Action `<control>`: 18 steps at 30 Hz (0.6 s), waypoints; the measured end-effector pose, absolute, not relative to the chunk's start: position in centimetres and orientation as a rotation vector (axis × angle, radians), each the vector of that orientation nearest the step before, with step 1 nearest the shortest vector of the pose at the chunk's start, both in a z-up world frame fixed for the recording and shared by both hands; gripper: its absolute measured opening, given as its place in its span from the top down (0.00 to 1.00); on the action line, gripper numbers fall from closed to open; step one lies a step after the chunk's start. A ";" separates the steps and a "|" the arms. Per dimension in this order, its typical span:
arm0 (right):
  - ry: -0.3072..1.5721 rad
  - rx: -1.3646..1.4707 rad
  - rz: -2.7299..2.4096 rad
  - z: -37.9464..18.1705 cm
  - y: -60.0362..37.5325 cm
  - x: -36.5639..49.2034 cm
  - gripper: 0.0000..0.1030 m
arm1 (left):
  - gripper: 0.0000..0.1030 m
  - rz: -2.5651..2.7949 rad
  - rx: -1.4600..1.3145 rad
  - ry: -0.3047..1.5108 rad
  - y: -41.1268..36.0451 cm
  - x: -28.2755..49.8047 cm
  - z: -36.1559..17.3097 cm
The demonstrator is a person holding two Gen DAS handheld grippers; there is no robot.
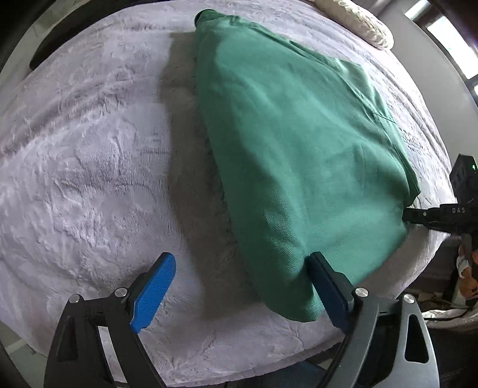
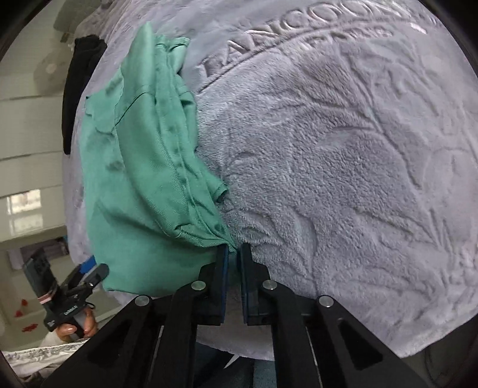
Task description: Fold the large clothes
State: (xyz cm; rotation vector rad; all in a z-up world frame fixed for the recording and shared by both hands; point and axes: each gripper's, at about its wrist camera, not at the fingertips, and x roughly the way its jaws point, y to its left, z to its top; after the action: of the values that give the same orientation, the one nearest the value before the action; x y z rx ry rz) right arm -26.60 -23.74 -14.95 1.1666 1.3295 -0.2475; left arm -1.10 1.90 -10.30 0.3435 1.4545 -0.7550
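A large green garment (image 1: 298, 143) lies folded lengthwise on a pale plush blanket (image 1: 89, 155). My left gripper (image 1: 242, 262) is open at the garment's near corner; its right finger (image 1: 325, 283) touches the cloth edge and its left finger (image 1: 155, 289) stands over bare blanket. My right gripper (image 2: 234, 250) is shut on the garment's (image 2: 140, 179) near right corner, with bunched hem between the pads. The right gripper also shows at the right edge of the left wrist view (image 1: 424, 216), at the cloth's corner.
The blanket (image 2: 343, 179) has embossed leaves and letters and covers a bed. A cream pillow (image 1: 358, 21) lies at the far right. A dark cloth (image 2: 80, 80) hangs at the bed's far left side. The bed's near edge (image 1: 269, 367) is just below the grippers.
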 end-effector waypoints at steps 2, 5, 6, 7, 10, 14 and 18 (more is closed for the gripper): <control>1.335 1.172 -0.251 -14.1 -24.3 -27.2 0.94 | 0.12 -0.752 0.364 1.444 1.6 -1.3 -10.1; 1.344 1.125 -0.248 -11.6 -24.9 -27.2 0.93 | 0.12 -0.743 0.377 1.447 1.6 -1.3 -9.9; 1.336 1.099 -0.252 -10.5 -25.1 -27.2 0.93 | 0.12 -0.736 0.371 1.459 1.6 -1.2 -9.9; 1.322 1.077 -0.253 -9.5 -25.2 -27.2 0.93 | 0.12 -0.733 0.368 1.467 1.7 -1.0 -9.9; 1.214 1.043 -0.176 -6.0 -25.3 -25.9 0.93 | 0.12 -0.725 0.365 1.477 1.9 -0.5 -9.7; 1.227 1.008 -0.099 -5.9 -24.6 -23.1 0.93 | 0.12 -0.716 0.380 1.474 1.9 -0.5 -9.6; 1.339 1.022 -0.194 -9.5 -25.0 -22.6 0.93 | 0.12 -0.707 0.386 1.472 1.8 -0.5 -9.1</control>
State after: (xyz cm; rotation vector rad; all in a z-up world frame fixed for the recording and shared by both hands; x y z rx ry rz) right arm -22.58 -25.04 -9.49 1.0217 1.3387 -0.1938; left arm -0.52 1.79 -9.14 0.3856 1.4717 -0.7070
